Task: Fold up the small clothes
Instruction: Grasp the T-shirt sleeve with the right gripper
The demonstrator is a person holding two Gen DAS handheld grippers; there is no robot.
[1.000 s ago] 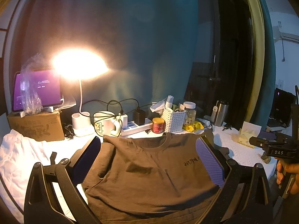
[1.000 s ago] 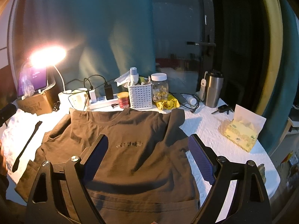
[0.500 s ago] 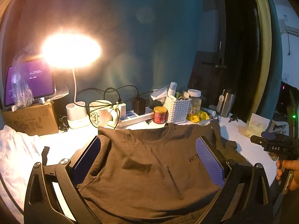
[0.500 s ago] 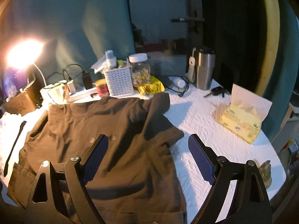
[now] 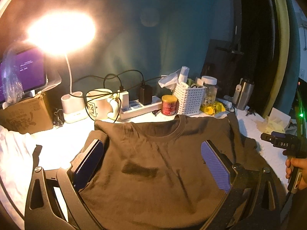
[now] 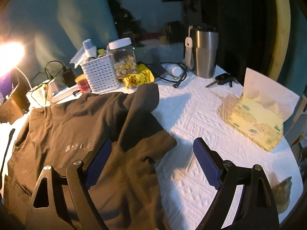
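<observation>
With both our left gripper (image 5: 152, 164) and right gripper (image 6: 152, 164) wide, the brown T-shirt (image 6: 80, 134) near the desk's (image 6: 191, 118) back-edge clutter risks snagging cables.

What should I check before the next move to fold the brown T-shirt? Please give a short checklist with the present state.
1. Brown T-shirt lies front up, neckline toward the clutter: ok.
2. Right sleeve flat: not ok, it is rumpled.
3. Left gripper jaws open, holding nothing: ok.
4. Right gripper jaws open, holding nothing: ok.
5. White tablecloth bare beside the sleeve: ok.
6. Bottom hem straight: cannot tell, hidden behind the grippers.
</observation>
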